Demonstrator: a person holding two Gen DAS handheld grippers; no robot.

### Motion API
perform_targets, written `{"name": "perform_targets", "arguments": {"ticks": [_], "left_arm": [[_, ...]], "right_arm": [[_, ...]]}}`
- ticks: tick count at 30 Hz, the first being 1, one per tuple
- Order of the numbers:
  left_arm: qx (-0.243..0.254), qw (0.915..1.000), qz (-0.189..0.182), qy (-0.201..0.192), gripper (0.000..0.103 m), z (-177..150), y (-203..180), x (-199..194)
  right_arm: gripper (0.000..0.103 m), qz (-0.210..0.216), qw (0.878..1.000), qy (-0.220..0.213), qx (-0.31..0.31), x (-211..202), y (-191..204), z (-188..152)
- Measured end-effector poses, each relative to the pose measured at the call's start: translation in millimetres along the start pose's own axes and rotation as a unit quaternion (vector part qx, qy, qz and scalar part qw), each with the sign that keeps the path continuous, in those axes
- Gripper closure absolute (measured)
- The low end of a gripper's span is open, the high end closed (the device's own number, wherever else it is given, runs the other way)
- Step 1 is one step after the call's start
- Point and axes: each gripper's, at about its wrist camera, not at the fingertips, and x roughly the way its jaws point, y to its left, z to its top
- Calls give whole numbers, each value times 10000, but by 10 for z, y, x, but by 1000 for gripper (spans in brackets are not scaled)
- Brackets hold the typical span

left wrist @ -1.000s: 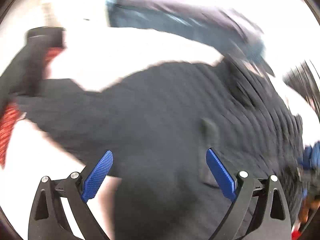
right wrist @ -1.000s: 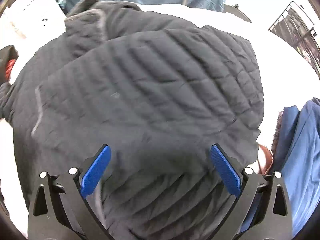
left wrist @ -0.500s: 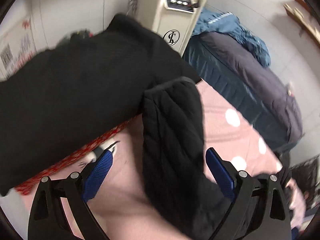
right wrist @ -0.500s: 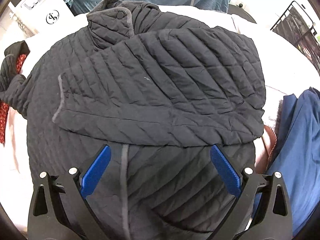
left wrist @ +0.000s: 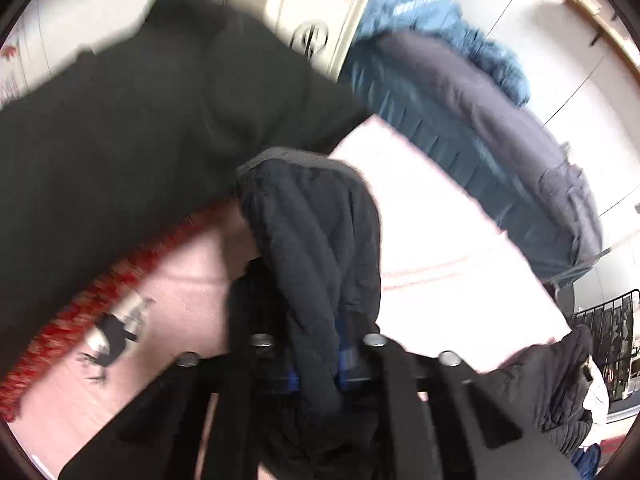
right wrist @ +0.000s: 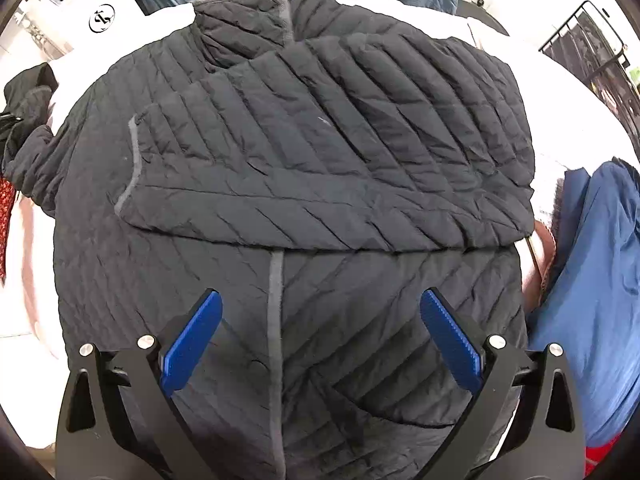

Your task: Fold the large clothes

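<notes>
Pink bed (left wrist: 432, 216) carries quilted jacket (right wrist: 320, 152), spread flat, one sleeve folded across. Left gripper (left wrist: 316, 364) jaws just closed on other sleeve (left wrist: 316, 240); right gripper (right wrist: 320, 336) wide, empty. Soft, puffy, probably slippery: grab cuffs, hem.

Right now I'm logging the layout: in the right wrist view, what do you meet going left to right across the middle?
Red patterned cloth → bunched quilted sleeve → dark quilted jacket → blue garment.
</notes>
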Motion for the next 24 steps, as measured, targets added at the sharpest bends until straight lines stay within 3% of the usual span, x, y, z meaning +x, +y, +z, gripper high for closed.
{"name": "perform_targets", "arguments": {"ticks": [4,6,8,11,12,14,16,18,19,21,22,23,24], "left_arm": [[-262,9895,-298,-1391,96,-105,165,-1247],[-491,9809,-228,-1868,96,-388,337,-1824],[-858,9764,-34,-1980,96,-694,547,-2071],[-1949,9674,286,-1590,96,-1310,1038,-2025],[-2564,9572,388,-1285,96,-1602,1271,-1869],[-3305,9395,411,-801,96,-2017,1566,-1554],[-4162,9086,279,-216,94,-2465,1839,-1190],[-4700,8826,61,-99,86,-2762,1932,-1023],[-4817,8761,-66,-181,83,-2811,1953,-1022],[-5116,8580,-301,-330,57,-2883,1986,-1081],[-5241,8499,-356,-421,36,-2890,2037,-1148],[-5269,8471,-280,-633,27,-2885,2085,-1282],[-5212,8489,-174,-865,27,-2874,2114,-1425]], "right_arm": [[5,77,9998,-124,-112,-18,164,85],[5,157,9997,-154,-144,-10,239,124],[5,244,9994,-145,-214,16,313,157],[5,385,9985,-59,-374,82,461,201],[5,421,9981,-51,-443,87,500,209],[5,476,9969,-99,-619,66,581,234],[5,501,9953,-141,-822,37,648,247],[5,498,9940,-162,-962,15,663,247],[5,510,9937,-166,-988,9,651,243],[5,543,9939,-134,-950,4,598,230],[5,567,9945,-108,-874,15,545,216],[5,589,9951,-79,-796,11,496,189],[5,604,9954,-42,-738,21,450,173]]}}
